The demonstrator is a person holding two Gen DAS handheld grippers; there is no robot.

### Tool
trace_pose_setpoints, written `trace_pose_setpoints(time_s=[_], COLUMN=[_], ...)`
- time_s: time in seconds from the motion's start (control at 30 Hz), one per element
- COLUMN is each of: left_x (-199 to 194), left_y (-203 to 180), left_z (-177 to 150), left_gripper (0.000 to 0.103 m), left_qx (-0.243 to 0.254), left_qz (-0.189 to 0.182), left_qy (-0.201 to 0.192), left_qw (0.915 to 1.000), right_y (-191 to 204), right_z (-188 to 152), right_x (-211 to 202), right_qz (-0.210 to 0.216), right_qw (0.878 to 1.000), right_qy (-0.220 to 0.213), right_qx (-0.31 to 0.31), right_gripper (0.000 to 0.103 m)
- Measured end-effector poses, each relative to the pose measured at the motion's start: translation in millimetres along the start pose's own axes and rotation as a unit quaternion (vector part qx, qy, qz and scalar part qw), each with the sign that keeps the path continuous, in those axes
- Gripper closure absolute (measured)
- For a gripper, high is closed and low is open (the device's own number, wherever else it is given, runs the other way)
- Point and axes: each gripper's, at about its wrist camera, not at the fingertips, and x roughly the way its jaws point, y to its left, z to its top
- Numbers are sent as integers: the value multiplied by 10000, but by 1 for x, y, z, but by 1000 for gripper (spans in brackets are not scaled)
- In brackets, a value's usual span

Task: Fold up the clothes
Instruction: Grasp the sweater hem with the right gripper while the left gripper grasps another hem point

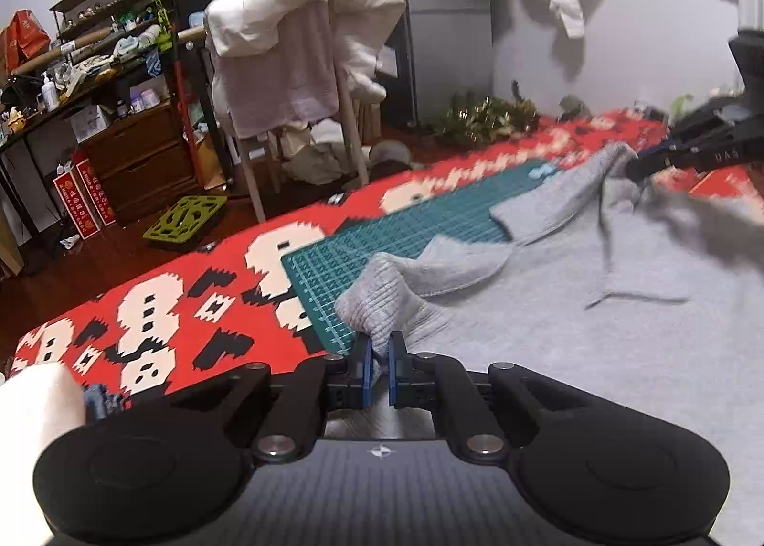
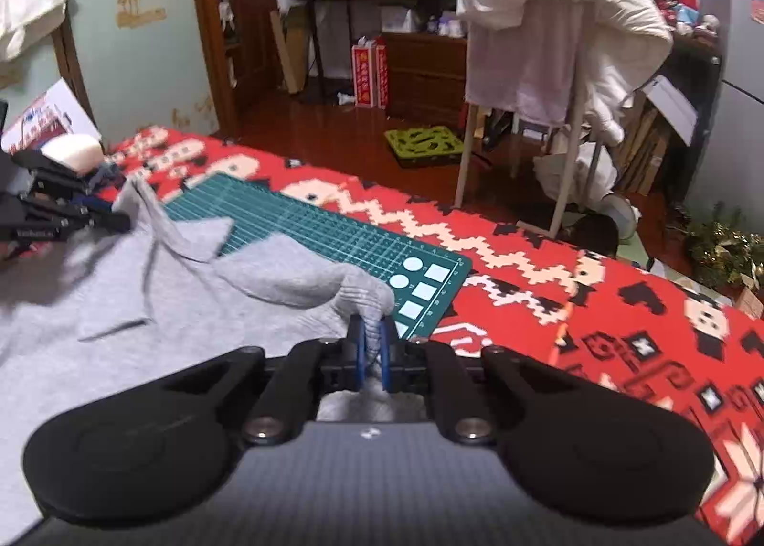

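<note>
— Grey knit, ribbed at the edge: is that what the left gripper (image 1: 379, 357) is pinching?

— Yes. Its blue pads are pressed together on a ribbed corner of the grey sweatshirt (image 1: 597, 336), which lies spread over the green cutting mat (image 1: 382, 235) and the red patterned blanket (image 1: 157, 307).

— And the right gripper (image 2: 371, 355)?

— Clamped on its own ribbed corner, at the mat's marked end. In the left view it shows at the far right, nipping cloth there.

— Why two corners at once?

— Probably so the edge lifts evenly and can be carried over the body as one fold, without sagging in the middle.
</note>
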Motion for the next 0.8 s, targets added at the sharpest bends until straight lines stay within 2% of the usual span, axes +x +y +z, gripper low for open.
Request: trace_pose_setpoints(time_s=[0.23, 0.43, 0.53, 0.63, 0.8], left_x=[-93, -133, -116, -82, -15], left_y=[-22, -31, -21, -6, 17], left_z=[13, 20, 21, 18, 15], left_gripper=[97, 97, 97, 97, 97], left_qx=[-324, -950, -1412, -1893, -2328], left_qz=[-380, -757, -760, -756, -633], left_qy=[-256, 187, 461, 790, 1360], left_qw=[9984, 9924, 9860, 9758, 9609], right_y=[30, 53, 52, 45, 14], right_z=[-2, -10, -16, -19, -16], right_x=[-101, -178, -188, -175, -112], right_qz=[41, 207, 316, 246, 135], right_qw=[9990, 9939, 9885, 9850, 9749], right_qy=[-273, -18, 156, 296, 660], right_qx=[351, 1081, 1473, 1684, 2122], right_gripper=[98, 98, 98, 98, 98])
